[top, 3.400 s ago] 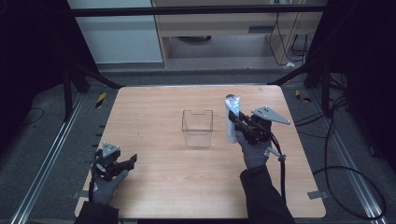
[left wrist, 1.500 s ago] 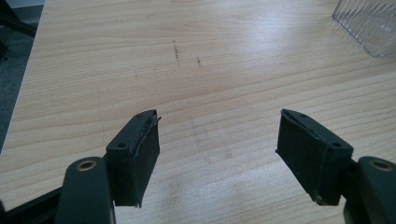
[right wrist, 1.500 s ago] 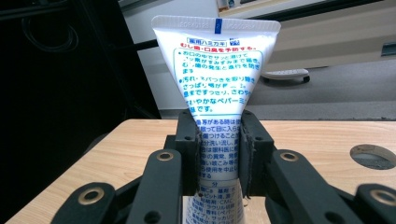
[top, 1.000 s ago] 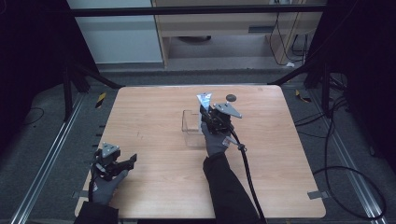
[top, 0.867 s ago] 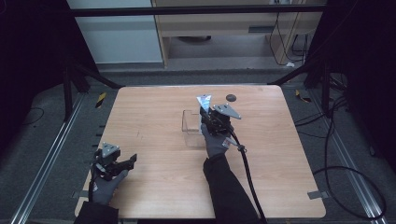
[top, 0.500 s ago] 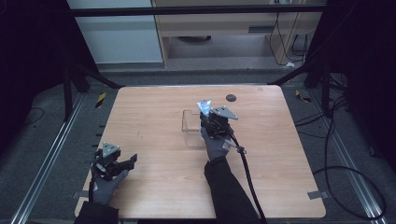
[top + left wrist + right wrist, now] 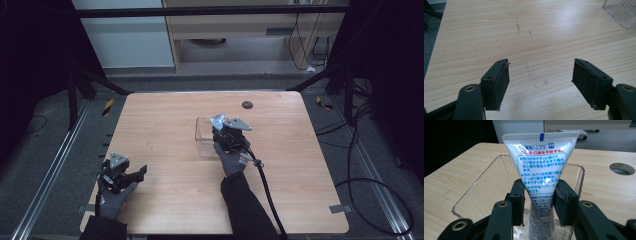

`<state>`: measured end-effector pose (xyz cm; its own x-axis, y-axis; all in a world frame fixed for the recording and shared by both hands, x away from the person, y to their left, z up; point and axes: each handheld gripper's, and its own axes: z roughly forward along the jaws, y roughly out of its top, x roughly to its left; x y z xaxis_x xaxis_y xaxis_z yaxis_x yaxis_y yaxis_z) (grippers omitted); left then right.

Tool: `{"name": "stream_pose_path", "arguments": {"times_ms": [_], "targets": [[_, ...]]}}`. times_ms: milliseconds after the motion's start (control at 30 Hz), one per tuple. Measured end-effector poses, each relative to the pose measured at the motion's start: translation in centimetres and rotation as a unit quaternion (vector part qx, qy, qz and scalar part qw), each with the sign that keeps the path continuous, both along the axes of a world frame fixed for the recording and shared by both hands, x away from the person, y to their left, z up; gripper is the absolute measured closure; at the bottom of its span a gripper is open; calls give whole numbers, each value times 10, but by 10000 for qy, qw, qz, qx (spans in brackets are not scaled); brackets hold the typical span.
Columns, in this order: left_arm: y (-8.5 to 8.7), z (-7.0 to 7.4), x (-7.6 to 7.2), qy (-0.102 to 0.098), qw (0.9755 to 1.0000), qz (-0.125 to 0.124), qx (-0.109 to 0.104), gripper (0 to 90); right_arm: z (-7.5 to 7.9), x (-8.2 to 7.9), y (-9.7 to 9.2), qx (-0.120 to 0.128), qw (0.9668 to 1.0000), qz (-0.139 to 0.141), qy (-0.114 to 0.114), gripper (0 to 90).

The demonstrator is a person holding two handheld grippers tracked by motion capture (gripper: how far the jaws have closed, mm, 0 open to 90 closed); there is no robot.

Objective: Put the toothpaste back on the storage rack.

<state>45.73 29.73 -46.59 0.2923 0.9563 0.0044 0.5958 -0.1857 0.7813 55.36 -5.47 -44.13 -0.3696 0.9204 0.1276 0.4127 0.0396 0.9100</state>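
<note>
A white toothpaste tube (image 7: 541, 162) with blue and red print stands crimped end up, its lower part inside a clear plastic container (image 7: 481, 192) at the table's middle. My right gripper (image 7: 540, 195) has the tube between its pads, which still touch both its edges; the jaws have just been opening. In the high view the tube (image 7: 218, 120) sticks up over the container (image 7: 202, 140) with the right gripper (image 7: 221, 129) right behind it. My left gripper (image 7: 142, 172) rests near the table's front left, open and holding nothing (image 7: 540, 75).
The wooden table (image 7: 165, 120) has a round dark hole (image 7: 247, 105) beyond the container. A black cable (image 7: 265, 185) trails from the right gripper toward the front edge. The container's corner (image 7: 621, 12) shows far off in the left gripper view.
The right gripper brought the tube from the container's right side to over the container, then sank slightly with it. The left gripper stayed put.
</note>
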Motion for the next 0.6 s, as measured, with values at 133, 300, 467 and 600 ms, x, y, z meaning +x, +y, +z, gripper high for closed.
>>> {"name": "stream_pose_path", "arguments": {"times_ms": [133, 300, 467, 600], "targets": [[0, 0, 0, 0, 10000, 0, 2, 287, 0, -2, 2, -70, 10000, 15, -36, 590], [0, 0, 0, 4, 10000, -7, 6, 287, 2, -5, 0, -35, 10000, 54, -44, 552], [-1, 0, 0, 6, 10000, -7, 8, 287, 8, -12, -3, -21, 9999, 76, -149, 502], [-1, 0, 0, 3, 10000, -11, 11, 287, 20, -20, -9, 8, 9993, 94, -349, 445]]}}
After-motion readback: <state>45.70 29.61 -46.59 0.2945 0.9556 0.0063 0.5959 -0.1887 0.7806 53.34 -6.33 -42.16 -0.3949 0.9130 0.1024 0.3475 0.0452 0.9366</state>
